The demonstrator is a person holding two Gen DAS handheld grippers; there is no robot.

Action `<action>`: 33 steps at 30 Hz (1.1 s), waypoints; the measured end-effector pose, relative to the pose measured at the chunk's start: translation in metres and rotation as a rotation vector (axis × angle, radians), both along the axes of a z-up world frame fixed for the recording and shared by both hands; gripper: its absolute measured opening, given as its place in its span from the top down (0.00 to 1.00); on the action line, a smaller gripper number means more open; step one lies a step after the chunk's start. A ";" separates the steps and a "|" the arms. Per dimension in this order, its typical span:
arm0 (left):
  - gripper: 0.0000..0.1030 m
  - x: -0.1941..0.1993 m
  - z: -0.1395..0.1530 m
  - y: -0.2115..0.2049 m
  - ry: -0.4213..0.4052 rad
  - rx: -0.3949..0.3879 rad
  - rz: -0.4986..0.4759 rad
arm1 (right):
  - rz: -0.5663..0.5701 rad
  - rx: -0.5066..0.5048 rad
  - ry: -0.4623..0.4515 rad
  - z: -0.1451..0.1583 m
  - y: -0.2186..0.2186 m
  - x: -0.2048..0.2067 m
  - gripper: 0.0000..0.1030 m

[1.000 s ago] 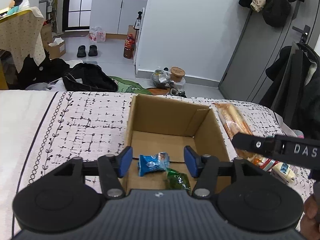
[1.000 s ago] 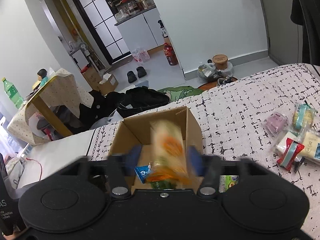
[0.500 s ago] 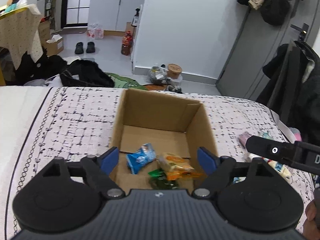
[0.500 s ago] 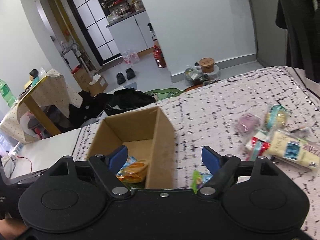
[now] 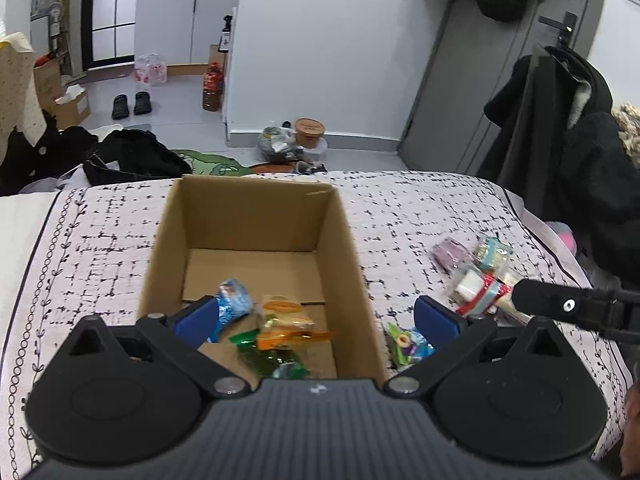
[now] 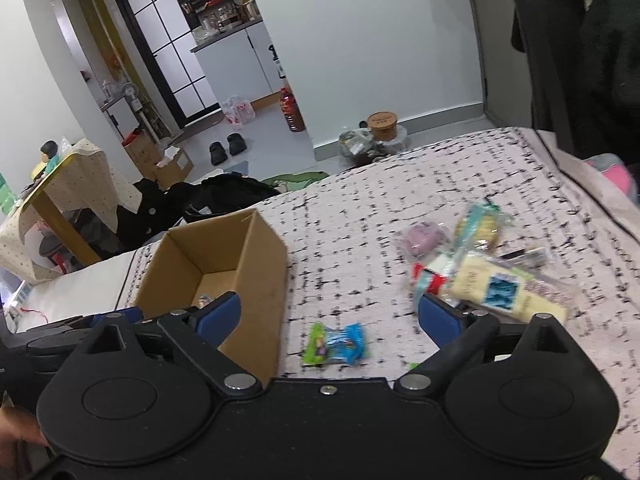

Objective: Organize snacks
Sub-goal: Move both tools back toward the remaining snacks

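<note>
Both sets of jaws have just been opening: the orange packet (image 5: 286, 322) left the right gripper (image 6: 330, 318) and now lies in the cardboard box (image 5: 348, 240), ahead of the empty, wide-open left gripper (image 5: 316, 320). Three packets are boxed; the green-and-blue packet (image 6: 336, 344) between the right gripper's spread fingers and the pile (image 6: 480, 268) beyond remain on the bedspread (image 6: 360, 220). No packet lettering is legible.

Matt brown cardboard box (image 5: 256, 216) on woven patterned cloth bedspread (image 5: 400, 216); glossy crinkled plastic snack wrappers (image 6: 338, 344).

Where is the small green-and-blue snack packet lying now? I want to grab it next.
The green-and-blue packet lies on the bedspread just right of the cardboard box, outside it, nearer than the snack pile.
</note>
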State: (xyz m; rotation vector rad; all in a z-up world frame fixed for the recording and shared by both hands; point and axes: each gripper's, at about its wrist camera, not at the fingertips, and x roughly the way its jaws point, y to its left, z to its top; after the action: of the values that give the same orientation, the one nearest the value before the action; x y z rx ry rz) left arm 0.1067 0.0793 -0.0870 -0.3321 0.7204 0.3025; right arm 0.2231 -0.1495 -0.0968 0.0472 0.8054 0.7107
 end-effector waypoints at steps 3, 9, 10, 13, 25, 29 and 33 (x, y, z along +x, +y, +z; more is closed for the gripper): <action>0.00 0.004 -0.001 -0.006 0.010 -0.009 -0.036 | 0.000 -0.009 0.000 0.000 -0.011 0.001 0.05; 0.00 0.007 0.000 -0.021 0.023 -0.004 -0.108 | -0.010 -0.029 0.017 -0.002 -0.029 0.002 0.04; 0.00 0.008 0.000 -0.023 0.027 -0.005 -0.125 | -0.010 -0.033 0.016 -0.002 -0.032 0.002 0.04; 0.00 0.011 -0.001 -0.031 0.039 -0.006 -0.161 | -0.020 -0.051 0.013 -0.003 -0.039 0.002 0.04; 0.00 0.025 -0.003 -0.063 0.070 0.031 -0.327 | -0.051 -0.054 0.052 -0.012 -0.073 0.006 0.04; 0.01 0.033 -0.003 -0.077 0.070 0.047 -0.395 | -0.063 -0.049 0.065 -0.017 -0.083 0.009 0.07; 0.03 0.042 -0.006 -0.086 0.078 0.049 -0.429 | -0.084 -0.057 0.089 -0.025 -0.091 0.013 0.13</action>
State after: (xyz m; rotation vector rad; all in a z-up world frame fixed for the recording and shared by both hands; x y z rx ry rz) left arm 0.1490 -0.0064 -0.0931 -0.1133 0.8389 -0.0737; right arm 0.2362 -0.2402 -0.1216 0.0612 0.9033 0.6097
